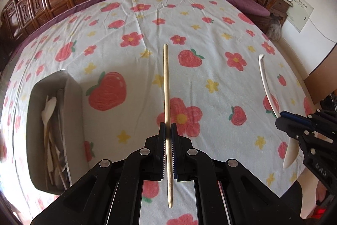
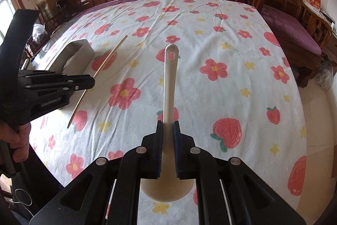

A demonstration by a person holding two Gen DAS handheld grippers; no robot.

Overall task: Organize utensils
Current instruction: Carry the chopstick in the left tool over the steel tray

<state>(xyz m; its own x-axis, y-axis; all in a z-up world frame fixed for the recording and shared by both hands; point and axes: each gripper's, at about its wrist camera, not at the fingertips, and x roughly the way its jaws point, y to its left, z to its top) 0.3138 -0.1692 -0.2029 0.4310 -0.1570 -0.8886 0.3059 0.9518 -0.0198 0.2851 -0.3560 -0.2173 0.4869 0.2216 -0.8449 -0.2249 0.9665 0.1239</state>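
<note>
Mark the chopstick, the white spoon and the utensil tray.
chopstick (image 1: 166, 85), left wrist view, mid shaft above the left tongs.
white spoon (image 2: 170, 85), right wrist view, handle above the right tongs.
utensil tray (image 1: 73, 102), left wrist view, its near side wall.

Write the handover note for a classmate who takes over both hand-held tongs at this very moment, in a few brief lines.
Left tongs: shut on a thin, pale wooden chopstick, held above the flowered cloth.
Right tongs: shut on the handle of a white plastic spoon, bowl end towards the camera.
Grey rectangular bin: at the left on the cloth, already holding several utensils.
Done: those utensils are in the bin, and both remaining items are picked up.
Left: carry the chopstick and the spoon to the bin and release them inside.
</note>
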